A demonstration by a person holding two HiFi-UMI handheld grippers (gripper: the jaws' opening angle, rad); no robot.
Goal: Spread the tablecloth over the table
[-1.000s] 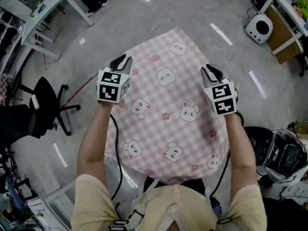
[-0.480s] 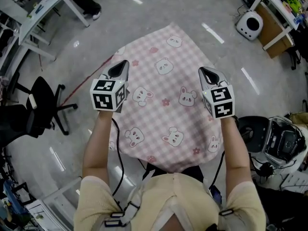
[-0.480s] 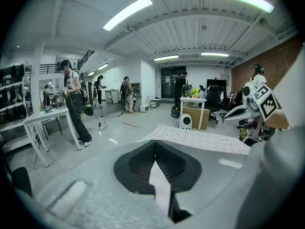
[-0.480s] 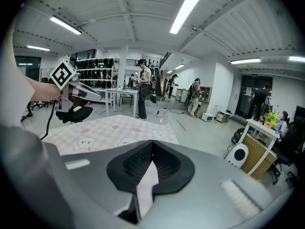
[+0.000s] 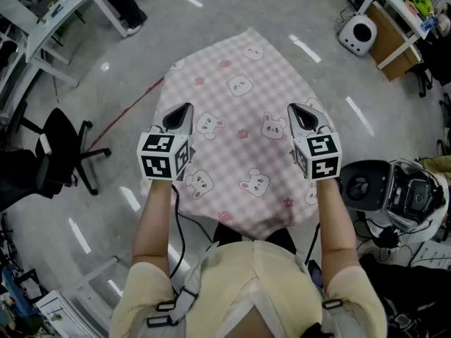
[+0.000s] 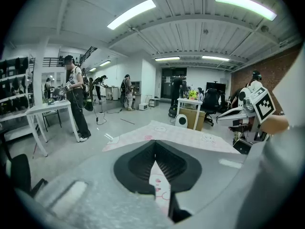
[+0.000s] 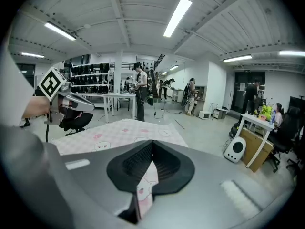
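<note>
Looks like a lab hall: concrete floor (image 5: 232,13), strip lights (image 6: 131,14), white tables (image 6: 47,109), office chair (image 5: 53,157), far racks (image 7: 90,80), several people (image 7: 139,92).

Room bright and even, lit by ceiling tube lights (image 6: 131,13). They glare as white streaks on the glossy floor (image 5: 211,13). Shadows faint, soft-edged. Both gripper views bow hard into dark round corners. Near foreground soft and blurred, far room sharp.

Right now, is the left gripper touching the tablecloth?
Touching. The left gripper view shows the left gripper with its jaws shut on a strip of the pink checked tablecloth, with no gap between them.
</note>
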